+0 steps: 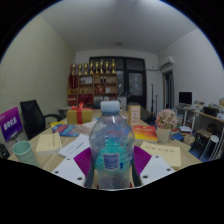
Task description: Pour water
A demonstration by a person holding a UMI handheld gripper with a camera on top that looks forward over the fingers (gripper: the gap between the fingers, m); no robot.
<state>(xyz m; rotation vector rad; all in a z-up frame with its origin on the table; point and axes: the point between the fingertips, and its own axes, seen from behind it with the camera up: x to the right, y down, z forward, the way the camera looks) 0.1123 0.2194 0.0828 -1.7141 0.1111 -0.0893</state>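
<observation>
A clear plastic water bottle (110, 145) with a white cap and a blue label stands upright between my fingers, lifted above the table. My gripper (111, 165) is shut on the bottle, and its magenta pads (84, 160) press on both sides of the lower body. A pale green cup (22, 152) sits on the table to the left, beyond the fingers.
The round wooden table (60, 150) holds papers, a yellow sheet (162, 152), a red item (80, 115) and a potted plant (165, 122). A black chair (33, 117) is at the left. A shelf of bottles (92, 80) and a desk (205, 115) line the back.
</observation>
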